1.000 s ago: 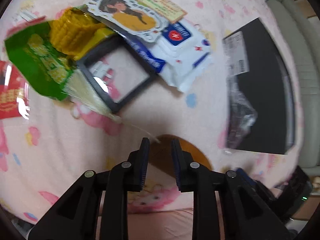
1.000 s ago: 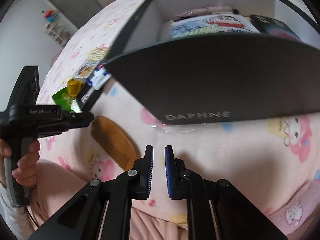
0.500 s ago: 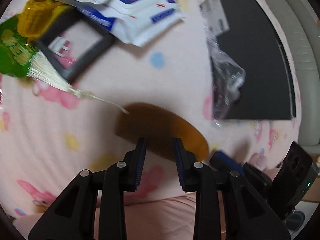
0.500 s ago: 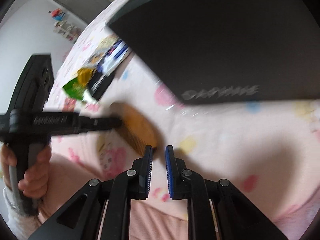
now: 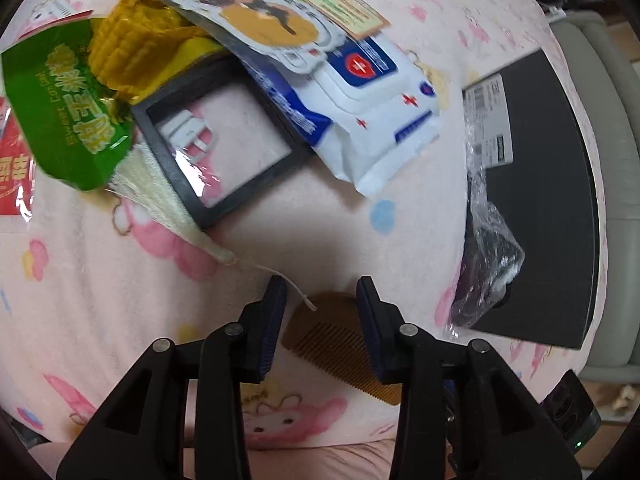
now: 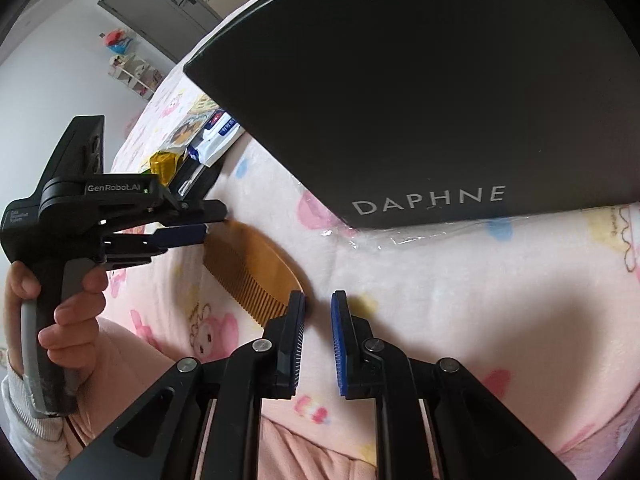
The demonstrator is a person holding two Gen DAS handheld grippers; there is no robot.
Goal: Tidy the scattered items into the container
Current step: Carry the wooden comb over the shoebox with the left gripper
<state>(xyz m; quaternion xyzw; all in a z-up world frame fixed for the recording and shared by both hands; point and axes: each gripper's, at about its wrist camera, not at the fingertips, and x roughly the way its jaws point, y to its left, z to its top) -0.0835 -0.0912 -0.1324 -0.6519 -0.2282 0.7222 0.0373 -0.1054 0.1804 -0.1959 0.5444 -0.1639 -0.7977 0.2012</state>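
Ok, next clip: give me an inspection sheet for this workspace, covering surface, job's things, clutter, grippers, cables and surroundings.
Surface: pink cartoon-print blanket.
Job's things: wooden comb lying flat; black box marked DAPHNE beside it; contents not visible.
Clutter: overlapping pile of wipes pack, black frame, green snack bag, yellow corn pack, printed card; plastic wrap against the box.
Grippers: left gripper over the comb, jaws opening, straddling its end, not pressing; right gripper shut, empty, near the comb's other end.
Cables: nothing seen.
Surroundings: shelf and doors at a far wall.
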